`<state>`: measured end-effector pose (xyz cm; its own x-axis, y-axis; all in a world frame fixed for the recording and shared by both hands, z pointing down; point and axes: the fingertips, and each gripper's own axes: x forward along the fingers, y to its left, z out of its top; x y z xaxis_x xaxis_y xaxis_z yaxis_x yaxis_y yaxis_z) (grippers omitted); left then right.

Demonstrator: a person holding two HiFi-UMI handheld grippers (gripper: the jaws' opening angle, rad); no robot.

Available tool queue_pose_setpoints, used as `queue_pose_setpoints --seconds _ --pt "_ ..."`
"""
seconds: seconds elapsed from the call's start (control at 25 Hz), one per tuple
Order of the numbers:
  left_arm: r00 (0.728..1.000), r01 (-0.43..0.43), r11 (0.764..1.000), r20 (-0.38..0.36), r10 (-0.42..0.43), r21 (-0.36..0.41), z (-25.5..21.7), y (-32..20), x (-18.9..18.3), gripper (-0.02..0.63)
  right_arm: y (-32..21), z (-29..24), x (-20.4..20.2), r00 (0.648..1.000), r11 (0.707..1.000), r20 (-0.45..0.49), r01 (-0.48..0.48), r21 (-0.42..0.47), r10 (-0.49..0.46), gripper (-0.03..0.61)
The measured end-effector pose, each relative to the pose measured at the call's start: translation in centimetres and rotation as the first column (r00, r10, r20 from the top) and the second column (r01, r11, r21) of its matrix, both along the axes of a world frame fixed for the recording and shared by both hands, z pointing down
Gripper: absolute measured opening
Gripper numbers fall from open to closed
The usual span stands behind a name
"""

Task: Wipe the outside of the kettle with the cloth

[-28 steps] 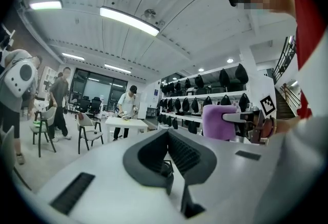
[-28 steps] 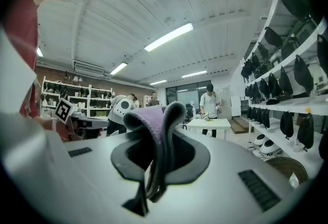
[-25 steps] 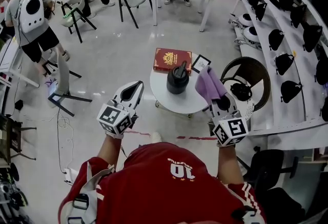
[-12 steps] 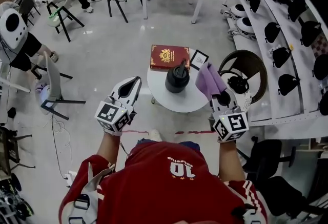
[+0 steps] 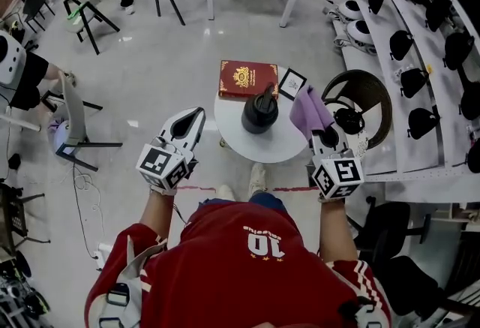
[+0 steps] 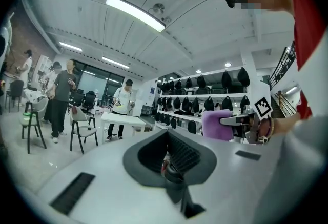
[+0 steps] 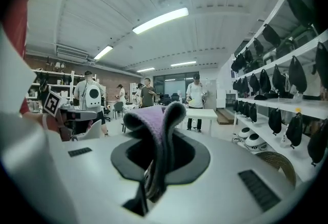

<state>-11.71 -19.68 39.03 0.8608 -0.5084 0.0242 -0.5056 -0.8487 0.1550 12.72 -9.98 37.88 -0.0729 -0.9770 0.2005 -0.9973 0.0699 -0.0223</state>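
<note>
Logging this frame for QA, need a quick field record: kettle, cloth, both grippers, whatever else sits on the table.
kettle: black, upright on the round white table, untouched
cloth: purple, held up right of the kettle, apart from it
left gripper: jaws together, empty, raised left of the table
right gripper: jaws closed on the cloth
also on table: red book and black-framed card, at the far edge
wipe: not yet begun

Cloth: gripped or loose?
Gripped. The right gripper has its jaws shut on the purple cloth, which stands bunched above them.
</note>
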Motion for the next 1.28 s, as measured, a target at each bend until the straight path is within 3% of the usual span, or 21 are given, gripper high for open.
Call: queue_pose_setpoints --seconds 0.32,0.72,1.28 --pt "1.0 0.004 0.999 0.03 -0.005 0.034 -0.4 -1.2 1.9 0.008 -2.3 1.7 2.1 1.0 1.0 0.003 0.006 -0.003 -0.006 0.049" --pt "0.998 0.009 1.0 0.062 -0.01 0.024 0.5 -2.4 4.4 0.008 -5.7 5.9 5.0 1.0 0.997 0.011 0.013 -0.077 -0.012 0.049" --pt "0.995 0.079 0.996 0.072 -0.076 -0.032 3.4 -2.3 2.7 0.008 -10.4 14.6 4.8 0.998 0.969 0.056 0.033 -0.244 -0.02 0.049"
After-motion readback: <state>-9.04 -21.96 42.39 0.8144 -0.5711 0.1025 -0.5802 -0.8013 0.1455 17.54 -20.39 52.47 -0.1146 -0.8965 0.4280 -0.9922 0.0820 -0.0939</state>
